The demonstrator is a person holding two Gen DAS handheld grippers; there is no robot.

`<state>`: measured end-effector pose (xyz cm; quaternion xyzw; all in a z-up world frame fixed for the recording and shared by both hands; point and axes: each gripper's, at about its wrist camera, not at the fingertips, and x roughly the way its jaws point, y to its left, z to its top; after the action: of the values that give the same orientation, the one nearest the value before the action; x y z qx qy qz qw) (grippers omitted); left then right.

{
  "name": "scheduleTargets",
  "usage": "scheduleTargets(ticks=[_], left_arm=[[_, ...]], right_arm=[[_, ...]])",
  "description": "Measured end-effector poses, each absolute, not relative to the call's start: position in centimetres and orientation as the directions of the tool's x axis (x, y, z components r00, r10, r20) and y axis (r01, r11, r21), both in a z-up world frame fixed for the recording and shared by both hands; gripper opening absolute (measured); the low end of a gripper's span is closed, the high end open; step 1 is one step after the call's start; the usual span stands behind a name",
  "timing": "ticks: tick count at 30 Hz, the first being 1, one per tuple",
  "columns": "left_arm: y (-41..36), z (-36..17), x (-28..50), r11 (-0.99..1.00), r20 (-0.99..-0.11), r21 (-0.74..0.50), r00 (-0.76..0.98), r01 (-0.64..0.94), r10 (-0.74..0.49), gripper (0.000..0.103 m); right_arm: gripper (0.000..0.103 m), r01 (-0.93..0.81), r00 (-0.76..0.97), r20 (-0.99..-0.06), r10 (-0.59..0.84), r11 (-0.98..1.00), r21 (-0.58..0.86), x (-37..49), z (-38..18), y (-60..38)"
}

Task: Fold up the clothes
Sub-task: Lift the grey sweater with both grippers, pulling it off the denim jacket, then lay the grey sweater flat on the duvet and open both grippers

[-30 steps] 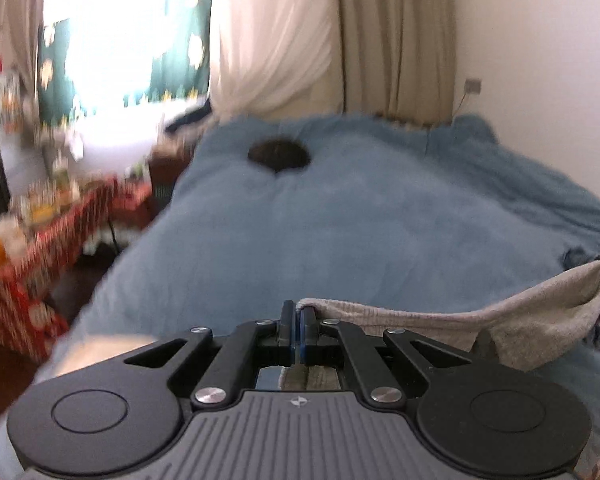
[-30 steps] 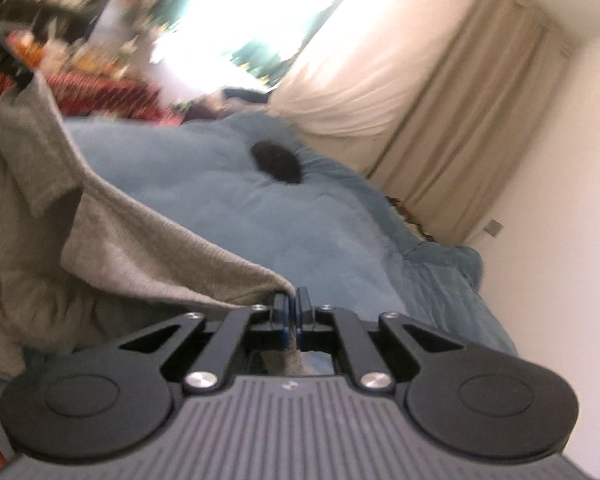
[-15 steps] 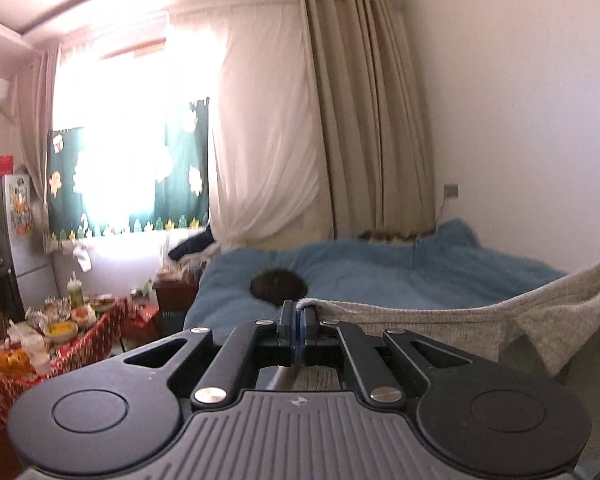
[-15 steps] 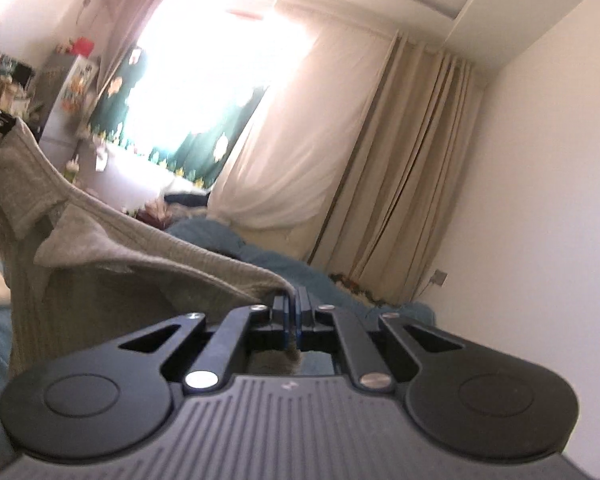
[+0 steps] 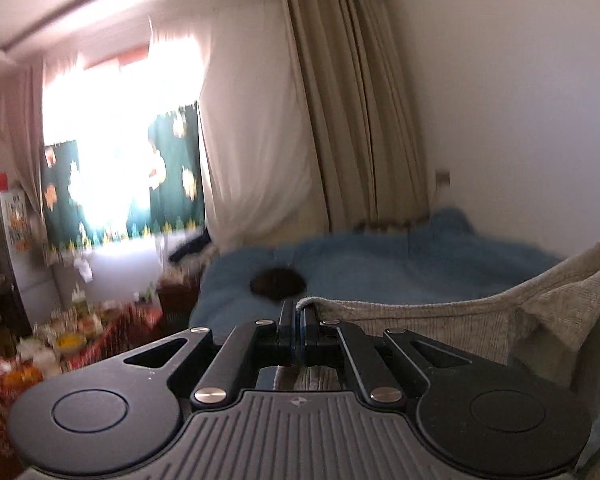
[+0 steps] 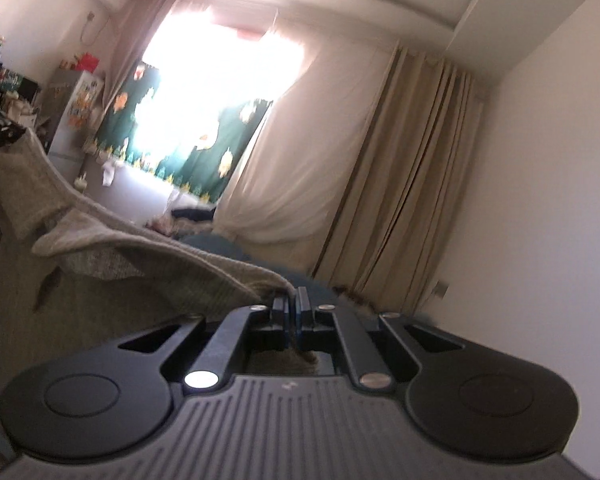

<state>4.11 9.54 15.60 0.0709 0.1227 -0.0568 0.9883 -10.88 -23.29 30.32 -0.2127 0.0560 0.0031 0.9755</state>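
Both grippers, left [image 5: 299,312] and right [image 6: 294,300], are closed on opposite ends of the grey garment [image 5: 440,320], which is held in the air above the bed [image 5: 380,264], its long edge stretched between them.

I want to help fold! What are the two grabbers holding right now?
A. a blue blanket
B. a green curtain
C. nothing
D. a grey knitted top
D: the left gripper and the right gripper are each shut on an edge of the grey knitted top, which hangs between them.
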Motion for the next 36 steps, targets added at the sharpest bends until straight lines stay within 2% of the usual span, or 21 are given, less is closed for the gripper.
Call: scheduleTargets(ticks=[8,13,24,27,36], left_arm=[[7.6,5.7,12.8,0.981,-0.454,0.171,0.891,0.094,-0.006,0.002],[6.7,2.3,18.8,0.981,-0.518,0.172,0.855,0.090,0.012,0.002],[3.6,-6.1,33.2,0.966,-0.680,0.228,0.730,0.120,0.069,0.002],[3.0,-8.3,36.1,0.965,-0.720,0.228,0.690,0.133,0.075,0.002],[2.6,-13.8,43.3,0.963,-0.794,0.246,0.592,0.110,0.135,0.002]], right_arm=[[0.003,-0.110,0.943,-0.330,-0.037,0.903,-0.414,-2.7,20.7,-24.0],[0.003,-0.129,0.893,-0.448,-0.055,0.920,-0.371,6.9,9.8,-24.0],[0.003,-0.097,0.780,-0.611,-0.137,0.938,-0.334,30.9,-5.2,-24.2],[0.003,-0.094,0.729,-0.673,-0.126,0.955,-0.280,38.0,-9.3,-25.3],[0.003,-0.085,0.632,-0.756,-0.172,0.954,-0.288,49.8,-18.4,-25.9]])
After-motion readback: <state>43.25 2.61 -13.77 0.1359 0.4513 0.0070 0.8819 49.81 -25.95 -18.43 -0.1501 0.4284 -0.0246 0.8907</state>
